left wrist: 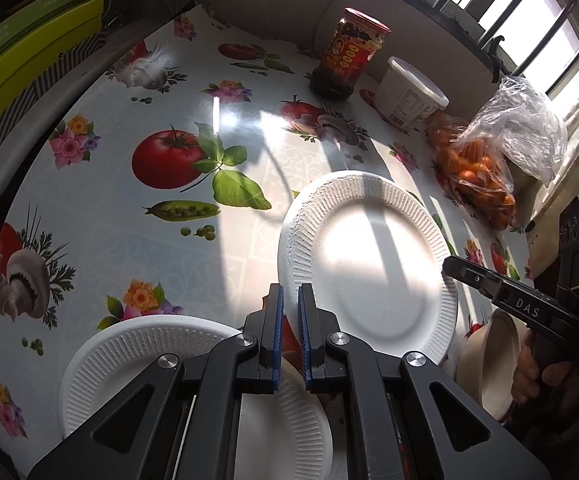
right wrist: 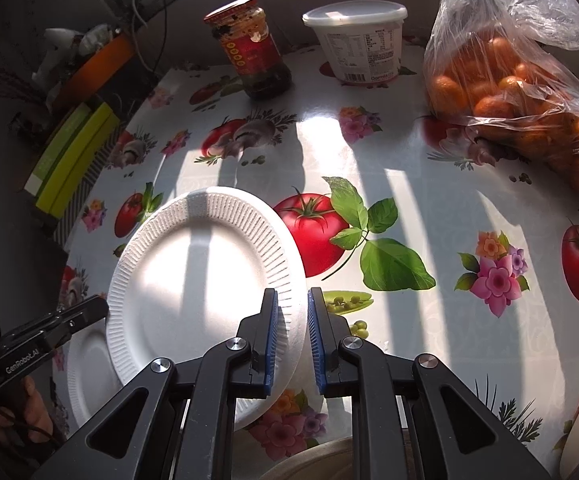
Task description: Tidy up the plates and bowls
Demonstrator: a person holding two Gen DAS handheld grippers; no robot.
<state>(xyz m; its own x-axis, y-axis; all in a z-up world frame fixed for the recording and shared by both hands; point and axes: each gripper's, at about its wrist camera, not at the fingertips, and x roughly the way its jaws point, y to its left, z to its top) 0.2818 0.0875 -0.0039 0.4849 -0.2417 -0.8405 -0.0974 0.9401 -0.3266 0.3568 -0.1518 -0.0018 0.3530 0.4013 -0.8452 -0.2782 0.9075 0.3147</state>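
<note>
A white paper plate [left wrist: 369,256] lies on the patterned tablecloth, also in the right wrist view [right wrist: 201,276]. A second white paper plate [left wrist: 137,364] lies nearer, partly under my left gripper, and shows at the lower left of the right wrist view [right wrist: 89,372]. My left gripper [left wrist: 289,304] hovers at the first plate's near left rim, fingers slightly apart, nothing between them. My right gripper [right wrist: 292,308] has its narrowly parted fingers astride that plate's right rim. A beige bowl [left wrist: 489,364] sits at the right edge, its rim also showing in the right wrist view [right wrist: 317,460].
A red-lidded sauce jar [left wrist: 349,56], a white lidded tub [left wrist: 405,92] and a plastic bag of oranges [left wrist: 485,168] stand along the far side by the window. Green boxes [left wrist: 29,52] lie left of the table.
</note>
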